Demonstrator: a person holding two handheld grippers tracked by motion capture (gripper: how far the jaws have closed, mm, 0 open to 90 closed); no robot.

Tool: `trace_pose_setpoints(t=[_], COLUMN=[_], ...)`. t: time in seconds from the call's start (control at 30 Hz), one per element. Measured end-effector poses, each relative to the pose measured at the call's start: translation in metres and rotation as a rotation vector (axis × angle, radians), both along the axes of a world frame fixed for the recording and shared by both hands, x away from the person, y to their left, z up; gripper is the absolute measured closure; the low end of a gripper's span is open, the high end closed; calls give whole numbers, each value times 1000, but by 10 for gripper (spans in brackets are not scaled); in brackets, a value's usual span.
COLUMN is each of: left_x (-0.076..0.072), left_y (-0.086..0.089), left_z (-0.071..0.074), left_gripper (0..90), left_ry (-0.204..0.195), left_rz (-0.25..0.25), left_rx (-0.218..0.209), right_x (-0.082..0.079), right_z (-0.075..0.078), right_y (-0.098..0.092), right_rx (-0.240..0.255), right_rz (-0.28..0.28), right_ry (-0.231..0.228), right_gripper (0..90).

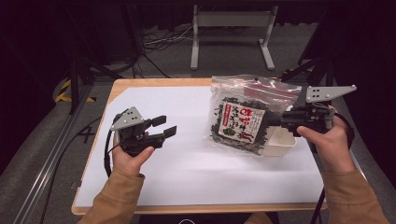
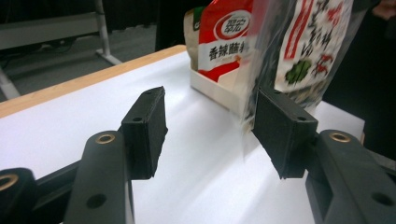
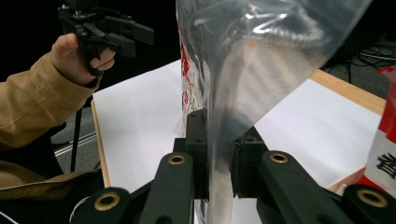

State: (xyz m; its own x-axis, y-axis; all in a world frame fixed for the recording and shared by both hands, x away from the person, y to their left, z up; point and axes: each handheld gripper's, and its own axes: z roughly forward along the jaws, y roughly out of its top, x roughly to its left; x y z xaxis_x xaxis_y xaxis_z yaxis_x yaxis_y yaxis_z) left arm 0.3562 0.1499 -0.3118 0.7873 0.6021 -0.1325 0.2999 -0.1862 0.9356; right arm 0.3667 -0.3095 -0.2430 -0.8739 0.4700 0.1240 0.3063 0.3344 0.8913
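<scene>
Seaweed bag (image 1: 240, 122), a clear zip pouch with a red and white label, is held up off the tabletop (image 1: 187, 163) by the right tongs (image 1: 275, 122), which are clamped on its right edge. In the right gripper view the plastic film (image 3: 224, 116) is pinched between the two black jaws. Below the bag, at its lower right corner, a shallow white tray (image 1: 282, 144) is seen resting on the tabletop, and a red snack packet (image 2: 224, 39) is stood in that tray behind the bag. Well to the left of the bag, the left tongs (image 1: 164, 126) are held just above the tabletop with the jaws apart and nothing between them; their pads (image 2: 147, 130) are pointed toward the bag. The white sheet of the tabletop is bordered by a wooden rim (image 1: 159, 82).
</scene>
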Motion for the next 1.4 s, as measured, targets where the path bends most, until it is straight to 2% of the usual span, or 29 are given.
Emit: trace_pose_setpoints(t=[0.03,0.3,0.47,0.57,0.77,0.8,1.03,1.2,1.4], left_x=[-1,-2,-2,-2,4,4,10,12,14], left_y=[3,14,22,24,28,29,33,36,35], left_z=[-3,-12,-20,-25,-33,-35,-43,-47,-50], left_gripper=[444,435,419,413,386,382,364,353,339], left_ry=[11,26,22,29,23,32,42,57,49], left_rz=[6,18,22,34,33,37,56,61,66], left_rx=[2,7,9,8,50,41,51,44,52], right_x=[0,1,1,2,3,3,4,6,9], right_z=[2,12,18,21,27,27,31,32,33], right_y=[-1,-11,-16,-18,-23,-23,-31,-35,-41], right_rx=[0,-1,-4,-5,-5,-4,2,-14,-33], right_rz=[-4,-41,-61,-69,-83,-85,-110,-133,-164], right_ry=[-2,-6,-15,-17,-20,-19,-22,-30,-49], right_gripper=[793,792,792,792,791,791,791,791,791])
